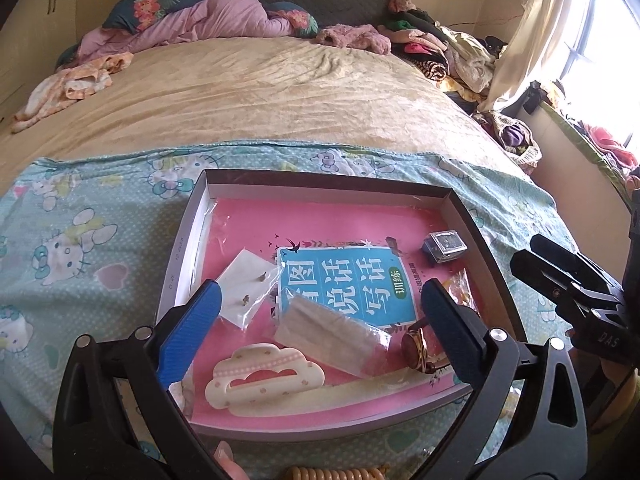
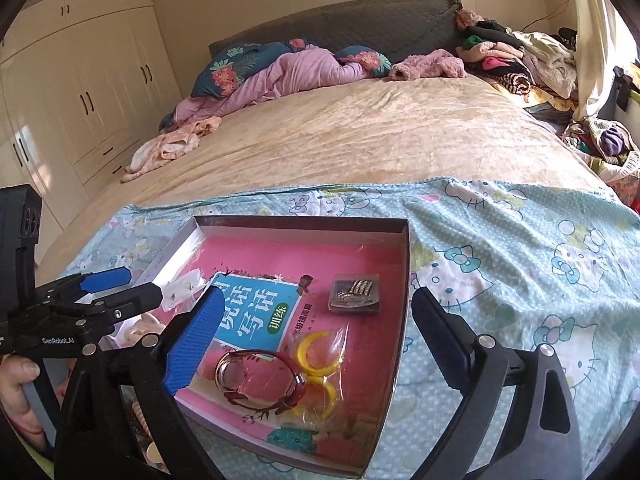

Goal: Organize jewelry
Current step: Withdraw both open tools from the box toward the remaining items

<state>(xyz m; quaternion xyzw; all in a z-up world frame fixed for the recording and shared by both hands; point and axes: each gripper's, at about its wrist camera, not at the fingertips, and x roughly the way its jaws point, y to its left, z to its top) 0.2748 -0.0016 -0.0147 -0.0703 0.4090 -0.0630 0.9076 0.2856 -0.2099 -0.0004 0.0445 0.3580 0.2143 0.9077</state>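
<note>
A shallow grey box (image 1: 328,184) (image 2: 404,264) lies on the bed with a pink book (image 1: 344,280) (image 2: 256,308) inside. On the book lie an earring card in a bag (image 1: 248,288), a wrapped grey pack (image 1: 332,332), a cream cloud-shaped hair clip (image 1: 264,376), a rose-gold watch (image 1: 416,348) (image 2: 256,376), a small clear case of rings (image 1: 444,246) (image 2: 356,292) and yellow rings in a bag (image 2: 316,352). My left gripper (image 1: 320,316) is open and empty over the box. My right gripper (image 2: 316,328) is open and empty over the box's right side.
The box sits on a teal Hello Kitty cloth (image 1: 80,240) (image 2: 520,260) on a beige bed (image 1: 260,92). Pink bedding (image 1: 208,20) and piled clothes (image 1: 440,48) lie at the head. A cream wardrobe (image 2: 80,92) stands left. A spiral hair tie (image 1: 336,473) lies near the front edge.
</note>
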